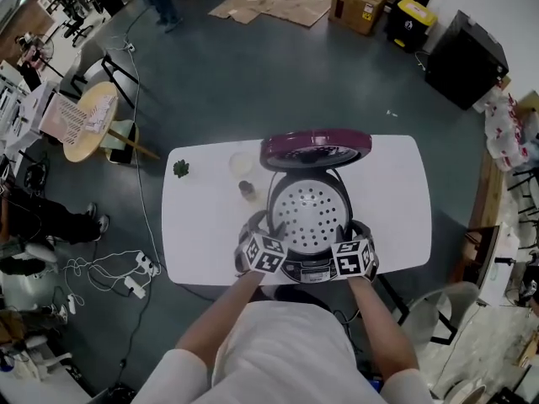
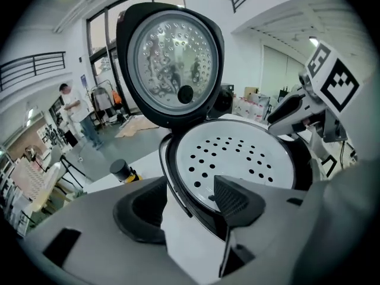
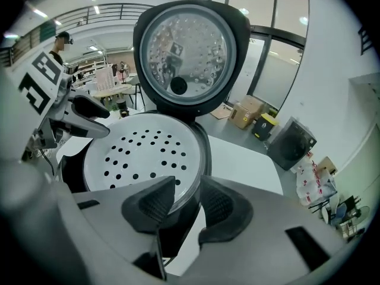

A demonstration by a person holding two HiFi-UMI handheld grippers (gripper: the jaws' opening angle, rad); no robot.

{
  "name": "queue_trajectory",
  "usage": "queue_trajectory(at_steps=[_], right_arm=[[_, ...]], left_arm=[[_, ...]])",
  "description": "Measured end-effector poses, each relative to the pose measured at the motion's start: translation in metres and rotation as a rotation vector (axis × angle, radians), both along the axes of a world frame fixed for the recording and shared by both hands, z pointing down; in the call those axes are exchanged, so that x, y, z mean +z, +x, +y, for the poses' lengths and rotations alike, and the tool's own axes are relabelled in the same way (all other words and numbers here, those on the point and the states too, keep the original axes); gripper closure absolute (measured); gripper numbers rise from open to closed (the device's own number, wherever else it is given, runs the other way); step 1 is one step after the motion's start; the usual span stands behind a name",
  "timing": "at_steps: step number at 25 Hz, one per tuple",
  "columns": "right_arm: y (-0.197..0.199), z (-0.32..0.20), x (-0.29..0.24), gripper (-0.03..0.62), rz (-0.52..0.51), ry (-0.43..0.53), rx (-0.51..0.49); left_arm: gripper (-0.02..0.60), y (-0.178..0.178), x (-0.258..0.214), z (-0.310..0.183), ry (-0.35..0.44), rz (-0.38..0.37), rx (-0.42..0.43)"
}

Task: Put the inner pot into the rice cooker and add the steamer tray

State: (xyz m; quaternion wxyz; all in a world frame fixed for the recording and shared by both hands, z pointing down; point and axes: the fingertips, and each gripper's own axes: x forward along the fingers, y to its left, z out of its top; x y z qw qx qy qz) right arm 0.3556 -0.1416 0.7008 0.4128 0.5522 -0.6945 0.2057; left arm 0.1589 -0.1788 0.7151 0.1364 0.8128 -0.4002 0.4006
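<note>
So the steamer tray is already sitting in the open rice cooker, holes up, level with the rim as far as I can see. The cooker is on the white table with its lid flipped up at the back. The inner pot itself isn't visible; my guess is it's under the tray.

The left gripper is released. Its jaws stand wide apart, straddling the cooker's left rim, with neither pad pressing on it. Same deal with the right gripper: jaws apart with the right rim between them, not clamped as far as I can tell.

Looks to me like this is the tail end of the tray step, basically the let-go. The next move calls for lifting both grippers straight off the rim without catching the tray edge.
</note>
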Motion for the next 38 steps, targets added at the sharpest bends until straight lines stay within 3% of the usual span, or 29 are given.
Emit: queue_trajectory(at_steps=[7,14,19,27,38], right_arm=[[-0.017,0.008,-0.033,0.465,-0.088,0.073,-0.039],[-0.032,0.027,-0.081,0.498,-0.17,0.191,-0.015],[-0.037,0.047,-0.115,0.53,-0.185,0.285,0.029],[-0.064,0.098,-0.158,0.562,-0.195,0.344,0.079],[-0.091,0.167,-0.203,0.582,-0.232,0.434,0.093]], left_arm=[[0.364,-0.002,-0.041,0.02,0.041,0.137,-0.025],[0.405,-0.02,-0.091,0.045,0.112,0.251,-0.023],[0.434,-0.04,-0.119,0.067,0.141,0.298,0.005],[0.497,-0.077,-0.162,0.102,0.181,0.343,0.043],[0.554,-0.096,-0.196,0.158,0.212,0.399,0.119]])
